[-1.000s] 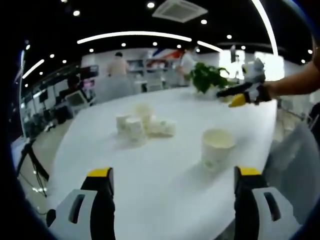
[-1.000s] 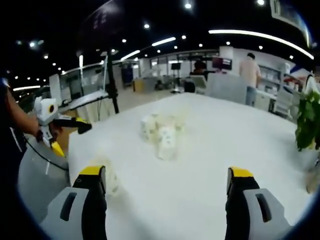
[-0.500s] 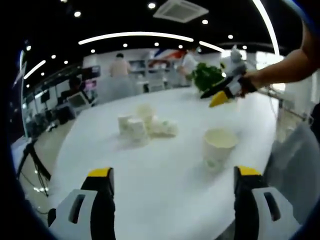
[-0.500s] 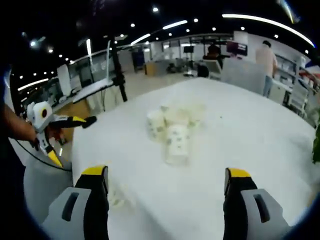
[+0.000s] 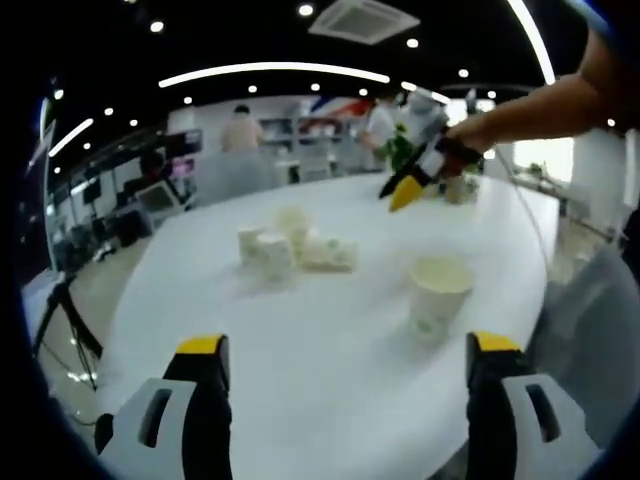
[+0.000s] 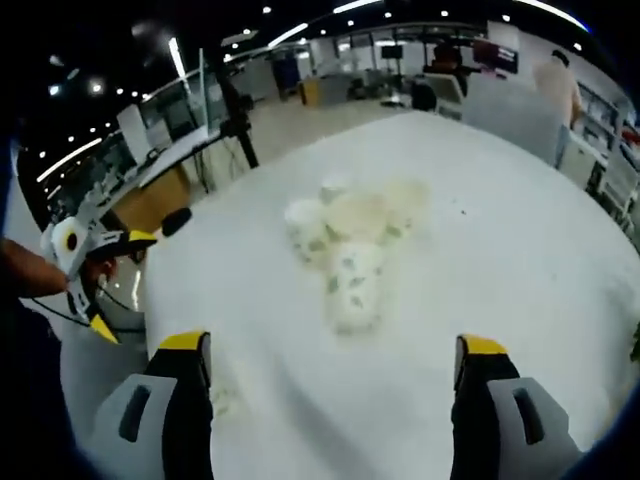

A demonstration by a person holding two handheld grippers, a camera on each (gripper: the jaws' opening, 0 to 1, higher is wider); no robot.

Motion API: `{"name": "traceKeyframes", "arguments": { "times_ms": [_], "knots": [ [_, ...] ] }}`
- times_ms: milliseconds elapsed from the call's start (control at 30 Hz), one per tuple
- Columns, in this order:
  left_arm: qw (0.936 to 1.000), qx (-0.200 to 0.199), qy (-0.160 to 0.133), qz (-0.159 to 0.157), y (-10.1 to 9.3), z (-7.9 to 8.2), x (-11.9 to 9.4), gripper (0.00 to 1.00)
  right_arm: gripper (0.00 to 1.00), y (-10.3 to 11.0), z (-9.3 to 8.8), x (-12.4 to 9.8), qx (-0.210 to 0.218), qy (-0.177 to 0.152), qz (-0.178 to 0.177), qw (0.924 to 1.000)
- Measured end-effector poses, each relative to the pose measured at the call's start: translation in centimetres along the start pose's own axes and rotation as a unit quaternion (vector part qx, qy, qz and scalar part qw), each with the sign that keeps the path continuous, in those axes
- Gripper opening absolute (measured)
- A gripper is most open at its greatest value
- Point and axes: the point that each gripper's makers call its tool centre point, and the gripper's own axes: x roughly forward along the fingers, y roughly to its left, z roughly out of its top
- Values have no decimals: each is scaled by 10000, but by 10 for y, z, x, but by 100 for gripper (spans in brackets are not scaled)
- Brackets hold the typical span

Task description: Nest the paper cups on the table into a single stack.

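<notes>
An open-plan office: desks with monitors (image 5: pixel 152 198), ceiling spotlights (image 5: pixel 302 10), air-conditioning vent (image 5: pixel 362 20).

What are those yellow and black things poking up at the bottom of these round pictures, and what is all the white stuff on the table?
Those are claws. A person holds one in each hand, and a small camera rides on each claw, looking forward between its two yellow-tipped jaws. So the left gripper view is taken from the left claw, and the right gripper view from the right claw. Each claw also shows in the other's picture, held by a hand.

Both claws are open and hold nothing.

They hover over a big round white table. On it sits a cluster of small white paper cups, some upright and at least one lying on its side. One single white paper cup stands upright apart from them, closer to the left claw. Behind is a large office with ceiling lights and people far off.
</notes>
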Motion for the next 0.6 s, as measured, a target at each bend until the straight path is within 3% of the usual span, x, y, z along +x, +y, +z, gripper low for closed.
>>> {"name": "traceKeyframes", "arguments": {
  "times_ms": [233,600],
  "knots": [
    [10000,-1,23,-50,-2,-1,0,97,99,-6,18,12,-250,288,35,9993],
    [9999,-28,75,-78,-2,-5,-1,96,98,-7,30,40,-479,626,177,9967]
  ]
}}
